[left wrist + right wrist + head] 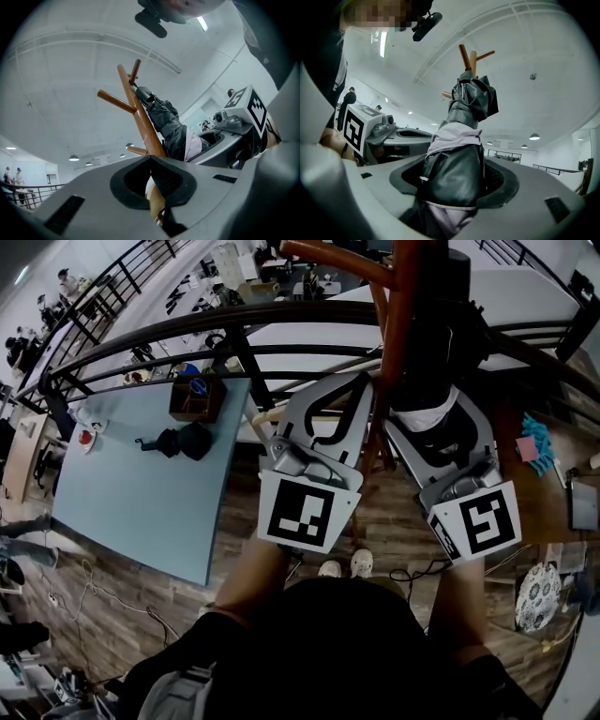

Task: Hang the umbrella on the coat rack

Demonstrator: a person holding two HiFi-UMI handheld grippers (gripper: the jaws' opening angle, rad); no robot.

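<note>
1. I read this as the letting-go step at the end of the hang. The umbrella is up against the coat rack's pole. Its top end sits among the pegs at the head of the pole, and its folded body hangs alongside the pole, well clear of the floor.
2. My right tongs stand spread around the lower part of the umbrella. The dark fabric fills most of the gap, but bare pad shows on one side, so I judge they are not squeezing it.
3. My left tongs are pressed onto the pole, low down beside the umbrella, and seem to steady the rack.
4. I cannot tell whether a strap or the handle is actually looped over a peg, because the folds hide that spot in every view.
5. The next move calls for drawing the right tongs straight back off the fabric without snagging the pale band. I would watch that the umbrella hangs by itself, and only then let go of the pole.
6. The blue surface lies well apart, beyond the railing, and plays no part here.
</note>
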